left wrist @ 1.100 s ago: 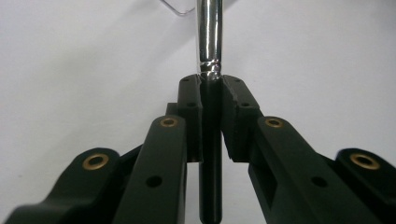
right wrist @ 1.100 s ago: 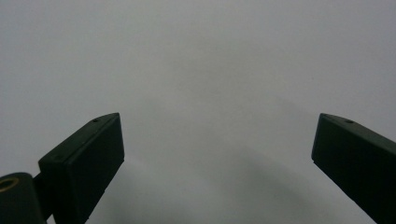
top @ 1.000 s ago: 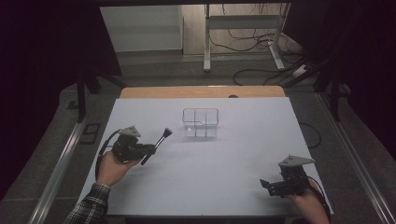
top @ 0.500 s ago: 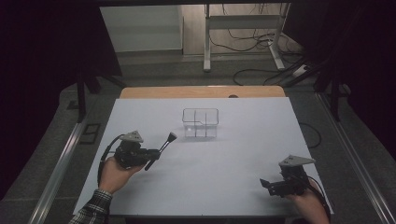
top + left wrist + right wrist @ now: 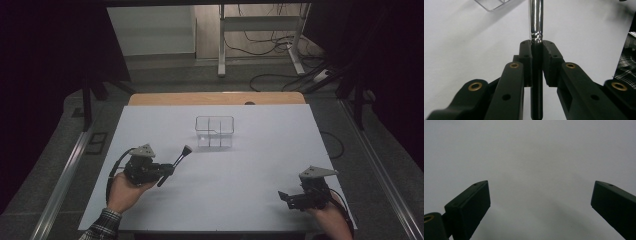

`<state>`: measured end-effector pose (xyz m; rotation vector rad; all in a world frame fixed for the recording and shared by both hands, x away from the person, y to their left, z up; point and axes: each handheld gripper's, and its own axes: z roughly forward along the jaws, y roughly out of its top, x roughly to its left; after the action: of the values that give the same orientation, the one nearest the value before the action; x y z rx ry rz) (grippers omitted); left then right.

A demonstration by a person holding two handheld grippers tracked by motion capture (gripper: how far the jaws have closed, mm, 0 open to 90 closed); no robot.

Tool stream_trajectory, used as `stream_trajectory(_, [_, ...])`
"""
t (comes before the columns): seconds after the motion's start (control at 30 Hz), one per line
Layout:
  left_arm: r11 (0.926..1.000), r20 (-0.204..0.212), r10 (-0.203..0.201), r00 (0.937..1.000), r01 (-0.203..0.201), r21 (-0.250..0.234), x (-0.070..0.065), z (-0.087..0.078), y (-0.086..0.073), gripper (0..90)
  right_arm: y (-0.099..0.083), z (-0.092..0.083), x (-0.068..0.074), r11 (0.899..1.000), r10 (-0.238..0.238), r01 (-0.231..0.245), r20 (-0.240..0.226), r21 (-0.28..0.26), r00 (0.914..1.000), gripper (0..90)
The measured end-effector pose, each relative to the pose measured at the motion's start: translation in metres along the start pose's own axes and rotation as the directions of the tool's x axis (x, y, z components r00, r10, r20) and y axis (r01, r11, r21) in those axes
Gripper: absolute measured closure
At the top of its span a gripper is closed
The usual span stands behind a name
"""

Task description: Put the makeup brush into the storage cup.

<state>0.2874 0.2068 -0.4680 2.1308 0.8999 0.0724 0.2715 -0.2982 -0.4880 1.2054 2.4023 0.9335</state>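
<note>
My left gripper (image 5: 169, 170) is shut on a brush (image 5: 180, 158) with a black handle, a silver ferrule and a pale head that points up and right toward the clear box (image 5: 215, 131). In the left gripper view the pads (image 5: 526, 53) clamp the black handle just below the shiny ferrule (image 5: 535, 17), and the left gripper (image 5: 537, 47) aims at a corner of the clear box (image 5: 491, 3). My right gripper (image 5: 284, 196) rests at the near right of the white table, open, with bare table between its jaws (image 5: 541, 192).
The clear box has several compartments and stands at mid-table on the white tabletop (image 5: 260, 150). A wooden strip (image 5: 215, 98) runs along the far edge. Beyond it are a metal stand (image 5: 260, 30) and cables on the floor.
My left gripper has carried the brush a little toward the near edge and slightly right. The right gripper has stayed put.
</note>
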Motion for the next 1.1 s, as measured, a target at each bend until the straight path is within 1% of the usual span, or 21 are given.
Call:
stream_trajectory(0.23, [1.0, 0.007, 0.004, 1.0, -0.004, -0.003, -0.006, 0.0, -0.001, 79.3, 0.0, 0.0, 0.0, 1.0, 0.0, 0.0, 0.0, -0.001, 1.0, 2.2])
stream_trajectory(0.33, [1.0, 0.009, -0.001, 1.0, 0.001, -0.008, -0.009, -0.001, -0.002, 79.2, 0.0, 0.0, 0.0, 1.0, 0.003, -0.003, -0.001, -0.004, 1.0, 2.2])
stream_trajectory(0.4, [0.9998, 0.017, -0.007, 0.9998, 0.007, -0.018, -0.013, -0.002, -0.004, 79.2, 0.0, 0.0, 0.0, 1.0, 0.006, -0.006, -0.002, -0.008, 1.0, 2.1])
stream_trajectory(0.5, [0.9997, 0.024, -0.006, 0.9997, 0.007, -0.024, -0.016, -0.002, -0.005, 79.2, 0.0, -0.001, 0.0, 1.0, 0.009, -0.009, -0.004, -0.012, 1.0, 2.1])
stream_trajectory(0.53, [0.9996, 0.034, -0.008, 0.9994, 0.009, -0.026, -0.019, -0.002, -0.006, 79.2, 0.0, -0.001, 0.0, 1.0, 0.01, -0.01, -0.005, -0.016, 0.9999, 2.0])
stream_trajectory(0.73, [0.9997, 0.048, -0.003, 0.9988, 0.004, -0.024, -0.023, 0.001, -0.006, 79.3, 0.001, -0.001, 0.001, 1.0, 0.011, -0.011, -0.007, -0.023, 0.9999, 1.8])
stream_trajectory(0.8, [0.9996, 0.062, 0.007, 0.9981, -0.005, -0.027, -0.023, 0.004, -0.003, 79.2, 0.002, -0.001, 0.002, 0.999, 0.011, -0.012, -0.018, -0.03, 0.9998, 1.2])
stream_trajectory(0.9, [0.9996, 0.061, 0.015, 0.998, -0.013, -0.027, -0.023, 0.006, -0.002, 79.3, 0.004, -0.001, 0.003, 0.999, 0.015, -0.016, -0.03, -0.043, 0.9994, 0.3])
stream_trajectory(0.93, [0.9995, 0.064, 0.022, 0.9977, -0.021, -0.025, -0.023, 0.008, 0.0, 79.2, 0.006, -0.002, 0.005, 0.997, 0.023, -0.027, -0.052, -0.071, 0.9984, 0.0])
stream_trajectory(1.1, [0.9991, 0.076, 0.034, 0.9965, -0.032, -0.027, -0.026, 0.013, 0.002, 79.2, 0.013, 0.0, 0.012, 0.992, 0.036, -0.049, -0.11, -0.12, 0.9933, 0.0])
